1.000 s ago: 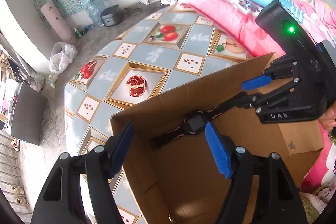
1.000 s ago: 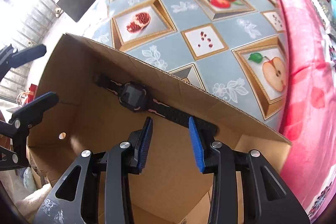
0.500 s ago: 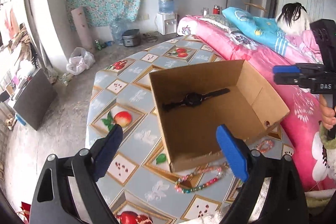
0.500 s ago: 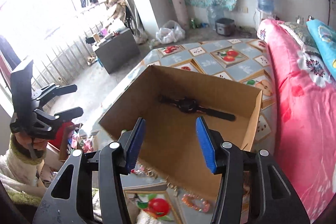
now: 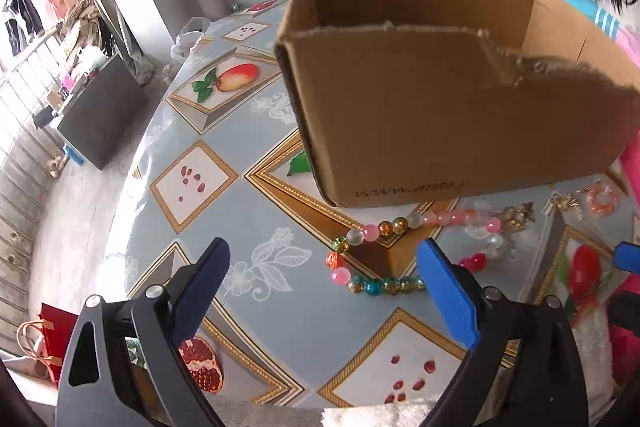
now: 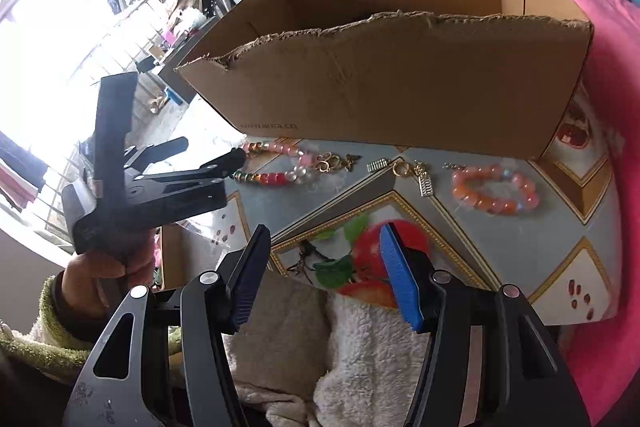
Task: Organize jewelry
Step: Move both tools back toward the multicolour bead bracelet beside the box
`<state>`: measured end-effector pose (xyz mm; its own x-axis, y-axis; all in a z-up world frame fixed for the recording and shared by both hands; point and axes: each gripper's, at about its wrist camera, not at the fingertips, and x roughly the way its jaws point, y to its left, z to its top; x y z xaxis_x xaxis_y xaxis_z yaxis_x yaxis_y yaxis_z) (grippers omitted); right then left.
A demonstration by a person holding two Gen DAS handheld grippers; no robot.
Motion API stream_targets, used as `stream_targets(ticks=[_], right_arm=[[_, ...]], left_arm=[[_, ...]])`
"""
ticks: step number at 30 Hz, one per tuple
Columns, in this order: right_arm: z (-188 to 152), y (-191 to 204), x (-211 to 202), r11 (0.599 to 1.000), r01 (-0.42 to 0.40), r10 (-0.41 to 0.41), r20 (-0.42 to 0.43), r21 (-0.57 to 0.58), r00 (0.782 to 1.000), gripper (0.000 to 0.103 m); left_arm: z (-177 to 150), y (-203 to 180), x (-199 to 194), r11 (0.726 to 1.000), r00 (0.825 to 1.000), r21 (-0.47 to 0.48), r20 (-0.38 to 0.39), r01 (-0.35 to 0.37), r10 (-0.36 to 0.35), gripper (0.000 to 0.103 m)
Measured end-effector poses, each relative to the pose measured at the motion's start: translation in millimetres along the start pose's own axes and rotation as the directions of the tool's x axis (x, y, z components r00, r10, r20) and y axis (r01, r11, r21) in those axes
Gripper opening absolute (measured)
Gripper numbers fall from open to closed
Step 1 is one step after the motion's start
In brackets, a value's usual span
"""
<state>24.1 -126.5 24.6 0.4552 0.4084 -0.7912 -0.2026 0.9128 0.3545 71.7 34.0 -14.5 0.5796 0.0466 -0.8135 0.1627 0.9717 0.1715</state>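
An open cardboard box (image 5: 460,107) stands on the fruit-patterned table (image 5: 248,227); it also shows in the right wrist view (image 6: 400,79). Its inside is hidden from both views. In front of it lie a multicoloured bead necklace (image 5: 372,259), which also shows in the right wrist view (image 6: 272,163), an orange bead bracelet (image 6: 496,187) and small gold charms (image 6: 412,171). My left gripper (image 5: 324,291) is open and empty, low over the table just short of the necklace. My right gripper (image 6: 324,271) is open and empty, near the table's front edge.
A pink bedspread (image 6: 612,75) lies to the right of the table. A fluffy white cloth (image 6: 360,347) lies under my right gripper. A dark cabinet (image 5: 100,115) and a white bag (image 5: 192,31) stand on the floor at the left.
Both grippers have pulled back out of the box and dropped low in front of it. The watch left in the box is no longer visible.
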Motion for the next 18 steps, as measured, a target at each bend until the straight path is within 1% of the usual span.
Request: stream_targets(ticks=[2,3,6,8,10,14,18], right_arm=[[2.4,7.5,1.6,1.0,0.011,-0.011,0.004,-0.026,1.0,0.061],[2.1,12.8,1.6,0.999,0.021,-0.021,0.012,-0.041,1.0,0.063],[7.5,17.6,7.5,0.997,0.042,-0.04,0.034,-0.069,0.999,0.066],[7.7,18.2,11.2,0.996,0.046,-0.043,0.038,-0.081,0.998,0.067],[11.3,20.7,16.9,0.995,0.048,-0.045,0.029,-0.09,0.999,0.068],[14.3,24.4,32.8,0.994,0.037,-0.038,-0.005,-0.102,0.999,0.069],[10.6,17.2,46.7,0.997,0.019,-0.021,-0.033,-0.08,0.999,0.07]], left_arm=[[-2.5,-4.9,10.0,0.999,1.0,0.019,-0.003,-0.029,0.029,0.092],[-4.8,-5.6,11.2,0.999,0.999,0.018,0.009,-0.035,0.035,0.093],[-14.3,-7.1,7.0,0.999,0.999,0.032,0.039,-0.038,0.037,0.093],[-23.1,-5.5,2.6,0.999,0.999,0.044,0.027,-0.028,0.027,0.094],[-32.0,-1.0,-1.1,0.999,1.0,0.043,0.017,-0.017,0.017,0.097],[-44.6,9.9,-3.4,1.0,1.0,0.005,0.013,0.022,-0.022,0.097],[-45.9,22.3,1.7,0.994,0.997,-0.08,-0.02,0.077,-0.079,0.098]])
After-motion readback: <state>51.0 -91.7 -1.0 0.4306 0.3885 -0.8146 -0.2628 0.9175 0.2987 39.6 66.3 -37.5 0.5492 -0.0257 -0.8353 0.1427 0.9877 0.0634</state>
